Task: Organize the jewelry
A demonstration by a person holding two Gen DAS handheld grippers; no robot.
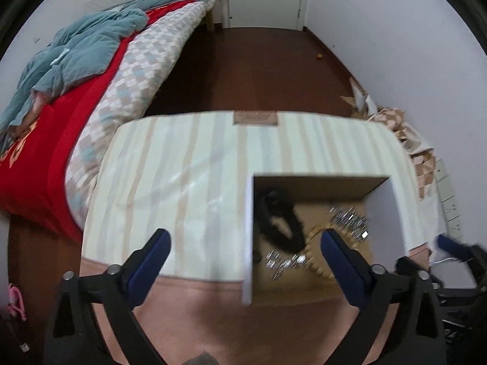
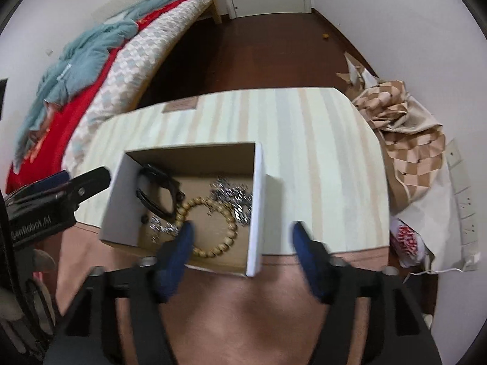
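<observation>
An open cardboard box (image 2: 260, 210) with white outer walls stands on a striped cloth-covered table (image 2: 319, 167). Inside lie a wooden bead bracelet (image 2: 213, 251), a black bracelet (image 2: 158, 194) and silver chain pieces (image 2: 234, 197). The box (image 1: 248, 237) also shows in the left wrist view, with the black bracelet (image 1: 280, 219) and silver chain (image 1: 350, 217) in it. My right gripper (image 2: 243, 234) is open and empty, its jaws either side of the box's right wall at the near edge. My left gripper (image 1: 243, 240) is open and empty, straddling the box's left wall.
A bed with a red cover and blue clothes (image 1: 76, 70) lies to the left. Checked paper bags (image 2: 404, 140) sit on the floor at the right by the wall. Dark wooden floor (image 1: 258, 70) stretches beyond the table to a white door.
</observation>
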